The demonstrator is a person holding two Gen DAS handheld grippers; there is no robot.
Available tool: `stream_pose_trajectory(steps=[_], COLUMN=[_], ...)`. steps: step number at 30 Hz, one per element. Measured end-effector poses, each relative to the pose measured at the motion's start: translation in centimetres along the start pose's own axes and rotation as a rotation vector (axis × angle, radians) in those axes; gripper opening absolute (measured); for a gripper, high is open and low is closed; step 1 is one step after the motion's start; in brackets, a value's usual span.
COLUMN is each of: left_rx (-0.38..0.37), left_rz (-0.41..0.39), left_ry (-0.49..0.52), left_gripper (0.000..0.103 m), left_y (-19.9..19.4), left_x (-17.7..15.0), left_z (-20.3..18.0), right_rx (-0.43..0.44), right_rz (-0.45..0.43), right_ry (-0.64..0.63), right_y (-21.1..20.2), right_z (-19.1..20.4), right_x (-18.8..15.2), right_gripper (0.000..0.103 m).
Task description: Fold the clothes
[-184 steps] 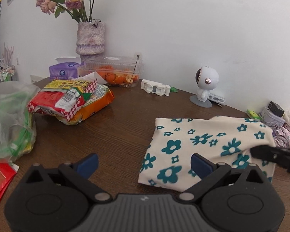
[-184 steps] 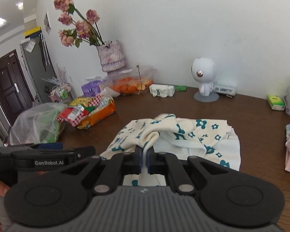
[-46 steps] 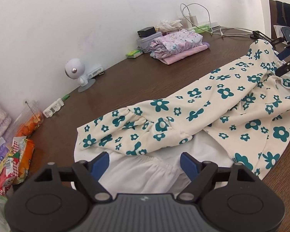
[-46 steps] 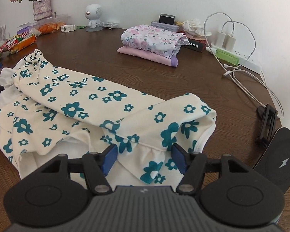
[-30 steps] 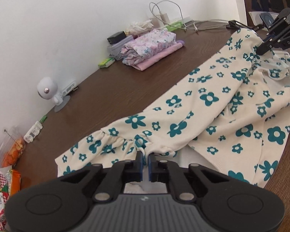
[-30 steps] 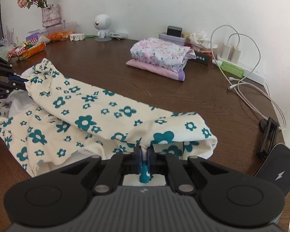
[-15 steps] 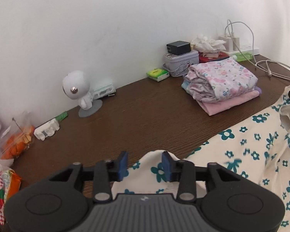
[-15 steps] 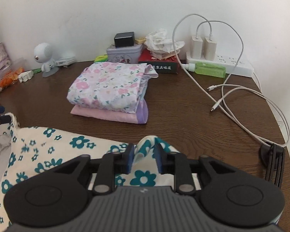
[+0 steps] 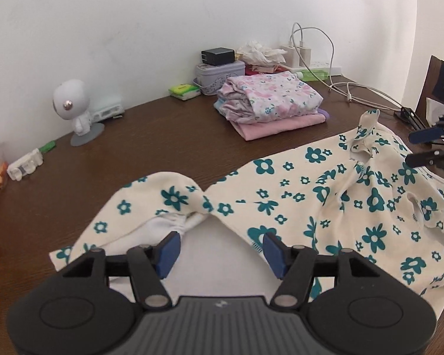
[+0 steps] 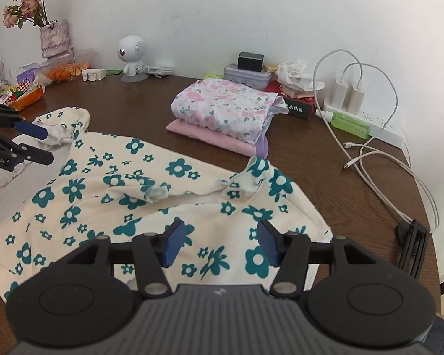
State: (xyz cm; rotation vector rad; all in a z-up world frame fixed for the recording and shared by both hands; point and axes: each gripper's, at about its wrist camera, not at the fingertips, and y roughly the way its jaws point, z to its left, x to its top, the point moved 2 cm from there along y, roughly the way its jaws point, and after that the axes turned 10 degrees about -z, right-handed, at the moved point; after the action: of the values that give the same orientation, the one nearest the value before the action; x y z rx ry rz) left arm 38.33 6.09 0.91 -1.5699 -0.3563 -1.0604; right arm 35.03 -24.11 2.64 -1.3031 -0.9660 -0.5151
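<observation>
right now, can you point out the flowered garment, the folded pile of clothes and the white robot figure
flowered garment [image 10: 109,183]: right wrist view, on the spread cream cloth with teal flowers
folded pile of clothes [image 10: 225,106]: right wrist view, on the top pink-flowered piece
white robot figure [image 9: 69,100]: left wrist view, on its round head

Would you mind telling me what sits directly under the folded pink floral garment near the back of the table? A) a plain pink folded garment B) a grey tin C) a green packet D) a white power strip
A: in the right wrist view the folded pink floral garment lies stacked on a plain pink folded garment, whose edge sticks out beneath it on the table; the grey tin stands apart behind the stack.
</observation>
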Motion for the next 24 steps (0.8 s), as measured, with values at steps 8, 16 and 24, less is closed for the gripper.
stream_pose_trajectory(steps=[8,16,24], left_rx=[-0.016,0.027,0.038], left_rz=[0.060,-0.038,-0.090], left_ry=[-0.306,-0.413,-0.483], left_gripper=[0.029,0.005,0.033], left_y=[4.6,6.1,5.1], left_x=[1.2,2.1,2.6], left_z=[2.1,3.0,4.3], right_rx=[-0.005,0.042,0.055], right_rz=[0.012,0.039,-0.036], right_ry=[-0.050,-0.014,0.046], right_y=[-2.8,-4.7,-6.7], right_z=[1.0,-0.2,-0.8], right_x=[-3.9,-6.7,-6.7], right_gripper=[0.062,0.017,0.042])
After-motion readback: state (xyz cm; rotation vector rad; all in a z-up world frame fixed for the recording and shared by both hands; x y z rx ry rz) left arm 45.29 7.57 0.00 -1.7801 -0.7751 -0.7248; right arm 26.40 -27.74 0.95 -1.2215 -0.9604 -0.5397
